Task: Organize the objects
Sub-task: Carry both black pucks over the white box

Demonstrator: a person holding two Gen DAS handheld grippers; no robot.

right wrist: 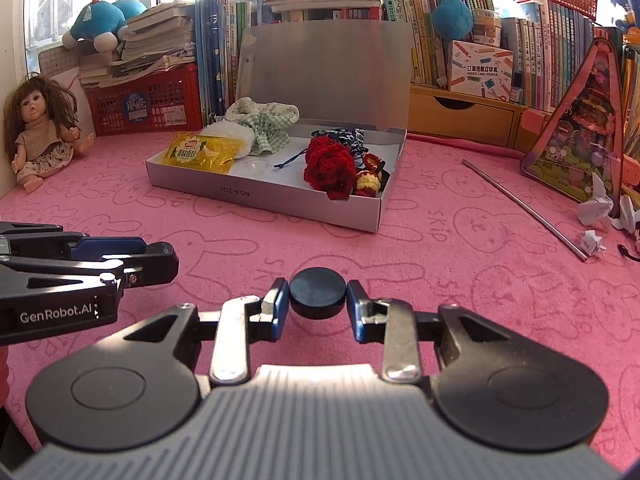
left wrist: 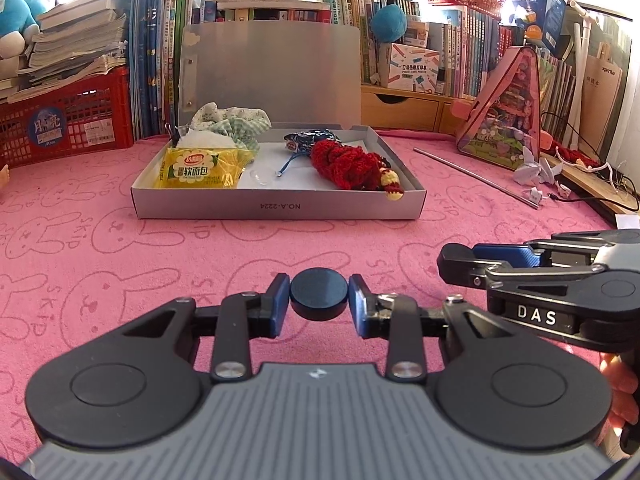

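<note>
Ahead of both grippers lies a shallow grey cardboard box; the left gripper and right gripper tilt downward, each pinching a smooth black disc.

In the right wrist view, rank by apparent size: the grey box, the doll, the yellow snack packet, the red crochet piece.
1. Grey box
2. Doll
3. Yellow snack packet and red crochet piece: look alike in size, so unranked.

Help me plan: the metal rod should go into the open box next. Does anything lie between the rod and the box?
Nothing visible does. Only bare pink mat lies between the metal rod and the box. Inside, the red crocheted piece fills the end nearest the rod, so the free floor is nearer the middle.
</note>
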